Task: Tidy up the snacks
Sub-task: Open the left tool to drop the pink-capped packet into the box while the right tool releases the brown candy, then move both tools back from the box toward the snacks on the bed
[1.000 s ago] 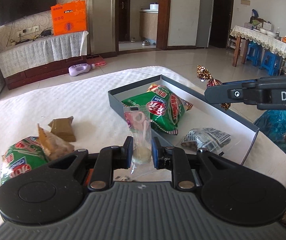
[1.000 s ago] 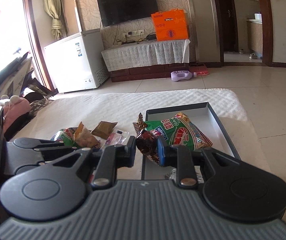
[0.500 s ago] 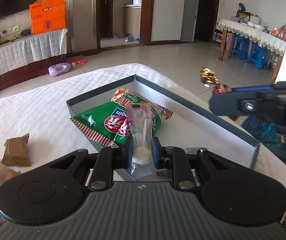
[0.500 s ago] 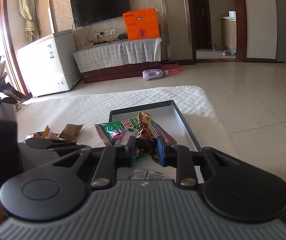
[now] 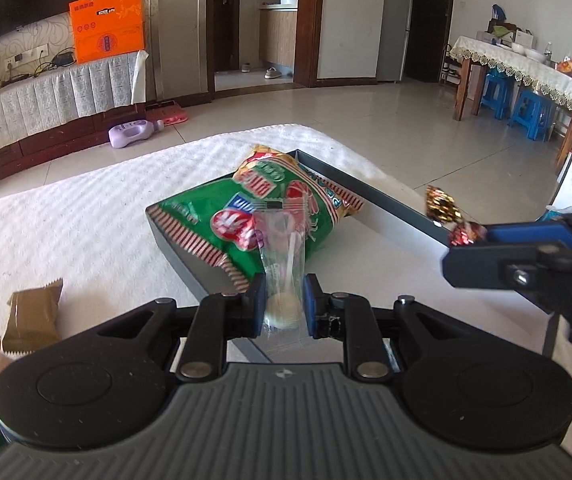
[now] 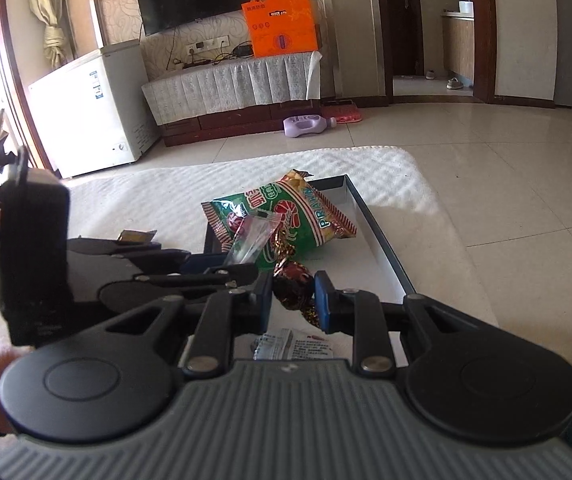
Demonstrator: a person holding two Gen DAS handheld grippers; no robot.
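Placing step, judged from the layout: both snacks are carried over the grey shallow cardboard box tray (image 5: 390,204) on the white textured tabletop (image 5: 66,216), not yet dropped. Your left tongs (image 5: 284,304) pinch a clear-wrapped lollipop with a pale round head and white stick (image 5: 284,280), held upright just above the tray's near corner. Your right tongs (image 6: 294,294) pinch a dark red and gold foil-wrapped candy (image 6: 291,274) over the tray's near end. Inside the tray already lie a green prawn-cracker bag with red striped edges (image 5: 262,212) and a small white printed sachet (image 6: 302,346), below your right tongs.

Next move calls for lowering each snack onto bare tray floor beside the green bag, then spreading the tongs; keep the two tongs apart, they sit close.

Versus a second ago: the left tongs have swung from the tabletop side across to the tray, so the brown square wrapped snack (image 5: 32,314) now sits far left. Right tongs sit a bit lower over the tray. Both grips unchanged.
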